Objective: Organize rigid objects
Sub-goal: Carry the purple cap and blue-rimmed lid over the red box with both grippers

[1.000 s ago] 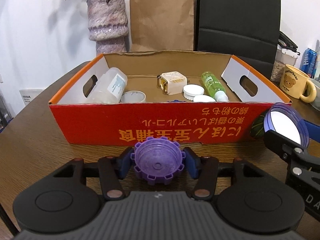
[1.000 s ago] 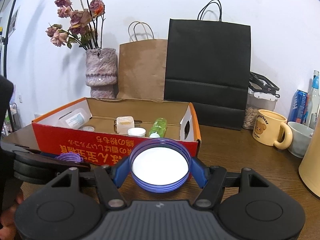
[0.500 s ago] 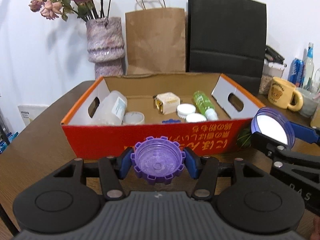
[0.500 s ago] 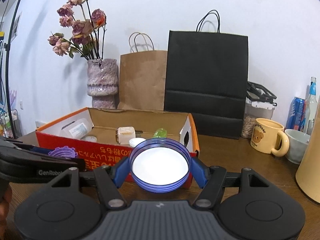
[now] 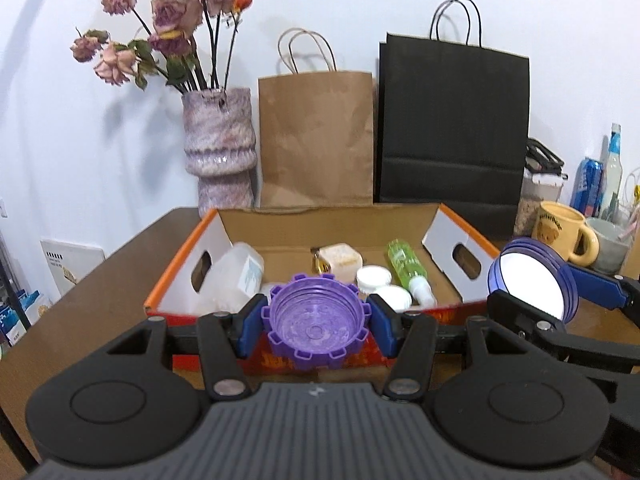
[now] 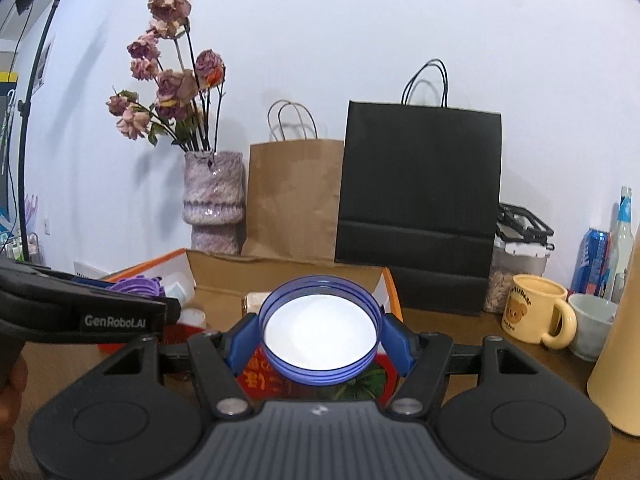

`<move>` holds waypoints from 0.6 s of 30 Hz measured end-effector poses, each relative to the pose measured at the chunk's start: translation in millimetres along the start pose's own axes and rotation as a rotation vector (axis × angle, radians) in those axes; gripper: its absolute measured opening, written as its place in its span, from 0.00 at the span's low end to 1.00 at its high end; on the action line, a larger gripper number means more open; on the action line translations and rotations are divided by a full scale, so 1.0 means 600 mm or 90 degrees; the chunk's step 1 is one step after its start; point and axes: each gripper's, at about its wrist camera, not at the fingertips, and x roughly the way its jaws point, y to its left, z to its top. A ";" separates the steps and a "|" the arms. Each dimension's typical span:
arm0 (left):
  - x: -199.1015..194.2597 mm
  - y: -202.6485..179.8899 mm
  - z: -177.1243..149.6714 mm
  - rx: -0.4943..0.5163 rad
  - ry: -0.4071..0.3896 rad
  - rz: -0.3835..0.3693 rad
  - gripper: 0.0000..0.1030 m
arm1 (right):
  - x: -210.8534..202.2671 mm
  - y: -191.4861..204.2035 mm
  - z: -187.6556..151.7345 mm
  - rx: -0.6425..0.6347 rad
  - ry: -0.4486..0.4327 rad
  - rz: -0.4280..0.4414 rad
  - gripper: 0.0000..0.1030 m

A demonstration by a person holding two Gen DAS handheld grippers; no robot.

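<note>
Above wooden table [image 5: 120, 256] and red box [image 5: 452, 308] — left gripper [image 5: 316, 320] pinches purple cap [image 5: 316, 326], right gripper [image 6: 320, 340] blue lid [image 6: 320, 336].

Behind the work area you have a mottled purple ceramic vase [image 5: 218, 148] holding dried pink roses [image 5: 160, 20], standing at the far edge of the brown wooden table [image 5: 80, 280]. Just to its right a brown paper bag with twisted handles [image 5: 316, 140] stands against the white wall, and beside that a taller black paper bag [image 5: 452, 120]. To your right sit a yellow bear-print mug [image 6: 536, 308], a blue drink can [image 6: 594, 262] and a clear lidded container [image 6: 518, 268].
</note>
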 end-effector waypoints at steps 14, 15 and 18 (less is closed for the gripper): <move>0.016 0.018 0.043 -0.019 -0.042 0.017 0.54 | 0.035 0.019 0.029 0.014 -0.022 0.004 0.63; 0.018 0.020 0.046 -0.021 -0.042 0.018 0.54 | 0.039 0.020 0.030 0.017 -0.023 0.004 0.63; 0.029 0.021 0.052 -0.025 -0.042 0.020 0.54 | 0.054 0.021 0.031 0.025 -0.024 0.003 0.63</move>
